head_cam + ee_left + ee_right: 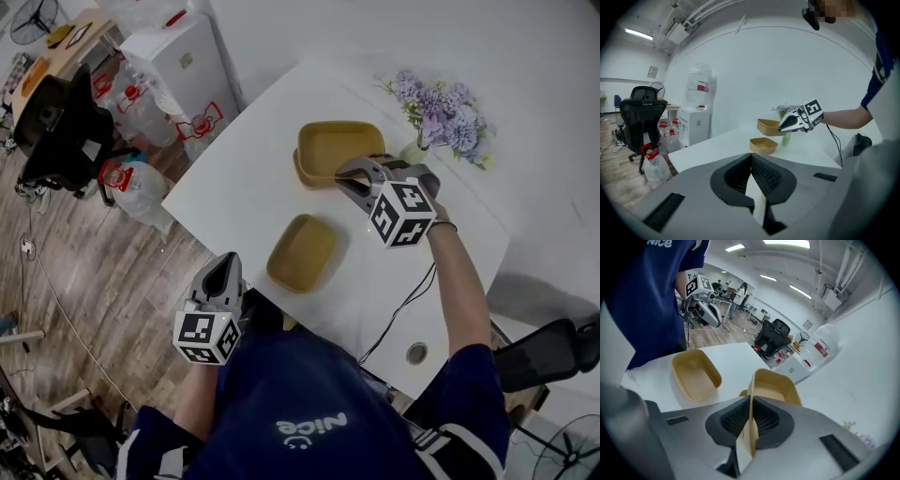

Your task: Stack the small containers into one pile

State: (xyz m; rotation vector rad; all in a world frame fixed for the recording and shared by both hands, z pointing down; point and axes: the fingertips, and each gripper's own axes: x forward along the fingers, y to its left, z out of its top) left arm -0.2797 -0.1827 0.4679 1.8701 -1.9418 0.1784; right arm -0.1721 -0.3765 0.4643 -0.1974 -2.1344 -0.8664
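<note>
Stack not built yet. The right hand-held gripper is clamped on one wall of the far container at the back of the desk. Whether another sits under it, can't tell. The near container lies alone, apart. The left hand-held gripper is closed, empty, off the desk edge. Count: two containers for sure, two grippers.

Bright, even indoor light; pictures sharp.
Ceiling strips glare white; soft shadows lie on the tabletop (both gripper views bend and darken toward their corners).
</note>
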